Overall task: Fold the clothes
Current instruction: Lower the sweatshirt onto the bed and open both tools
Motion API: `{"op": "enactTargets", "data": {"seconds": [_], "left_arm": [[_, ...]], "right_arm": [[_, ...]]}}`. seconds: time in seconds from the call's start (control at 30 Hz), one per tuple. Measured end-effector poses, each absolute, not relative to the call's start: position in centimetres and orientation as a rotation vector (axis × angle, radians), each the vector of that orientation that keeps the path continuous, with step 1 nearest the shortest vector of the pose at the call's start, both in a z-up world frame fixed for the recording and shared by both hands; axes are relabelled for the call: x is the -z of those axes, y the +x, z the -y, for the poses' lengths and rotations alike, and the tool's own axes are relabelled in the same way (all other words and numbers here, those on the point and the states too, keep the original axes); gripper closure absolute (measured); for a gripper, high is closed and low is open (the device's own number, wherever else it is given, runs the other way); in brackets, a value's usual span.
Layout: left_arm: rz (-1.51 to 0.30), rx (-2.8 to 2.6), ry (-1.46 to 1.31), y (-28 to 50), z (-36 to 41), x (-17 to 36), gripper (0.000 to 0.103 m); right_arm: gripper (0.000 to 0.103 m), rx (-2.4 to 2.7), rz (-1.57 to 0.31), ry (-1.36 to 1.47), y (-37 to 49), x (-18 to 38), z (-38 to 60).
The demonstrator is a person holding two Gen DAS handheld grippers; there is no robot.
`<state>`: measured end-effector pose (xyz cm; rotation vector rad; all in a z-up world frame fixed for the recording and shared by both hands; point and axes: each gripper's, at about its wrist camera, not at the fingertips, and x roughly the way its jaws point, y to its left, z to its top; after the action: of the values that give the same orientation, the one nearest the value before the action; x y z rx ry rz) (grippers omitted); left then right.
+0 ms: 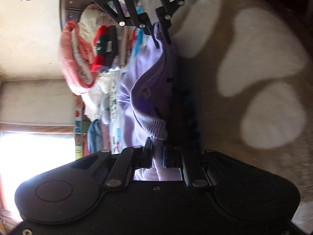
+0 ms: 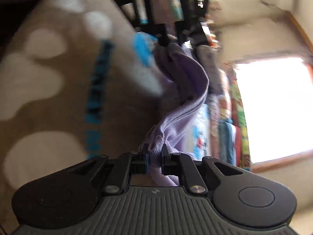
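So both grippers were pinching the ribbed hem of the lavender garment | left gripper and right gripper clamped on it, cloth hanging between them over the spotted blanket | risk as I judged it: thin bite (only the edge), a tug could slip it

Each fisheye sits just behind its own black two-finger gripper, looking forward along the fingers at very close range. Both views are rolled sideways: the bright window lies lower left in the left wrist view, at right in the right. The cameras face each other along the ribbed edge of a lilac knit garment, each seeing the opposite gripper at top. Both share the brown blanket with pale blotches.
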<state>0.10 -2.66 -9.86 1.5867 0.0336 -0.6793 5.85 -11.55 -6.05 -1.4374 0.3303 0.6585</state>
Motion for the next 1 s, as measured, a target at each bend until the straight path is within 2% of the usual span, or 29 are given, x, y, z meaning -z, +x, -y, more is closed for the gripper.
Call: {"op": "enactTargets", "data": {"seconds": [0.13,0.67,0.7,0.8,0.83,0.93,1.0], "left_arm": [[-0.069,0.680,1.560,-1.0,2.2,11.5,0.096],[-0.058,0.656,1.634,-2.2,2.0,13.4,0.096],[-0.079,0.655,1.620,-2.3,1.9,13.0,0.092],[-0.223,0.659,1.459,-1.7,1.9,10.2,0.069],[-0.262,0.649,1.383,-1.3,1.7,9.0,0.065],[-0.339,0.572,1.116,0.3,0.5,5.4,0.063],[-0.390,0.483,0.882,2.0,-0.2,3.2,0.063]], "right_arm": [[0.090,-0.688,-0.420,-1.414,4.2,9.6,12.0],[0.088,-0.683,-0.457,-1.391,2.7,9.2,11.8],[0.087,-0.687,-0.462,-1.391,2.5,9.2,11.9],[0.082,-0.696,-0.484,-1.357,2.2,8.7,12.3],[0.081,-0.697,-0.501,-1.316,2.2,8.1,12.8],[0.069,-0.699,-0.547,-1.195,2.4,6.1,14.3],[0.069,-0.699,-0.577,-1.113,2.5,4.8,15.2]]}}
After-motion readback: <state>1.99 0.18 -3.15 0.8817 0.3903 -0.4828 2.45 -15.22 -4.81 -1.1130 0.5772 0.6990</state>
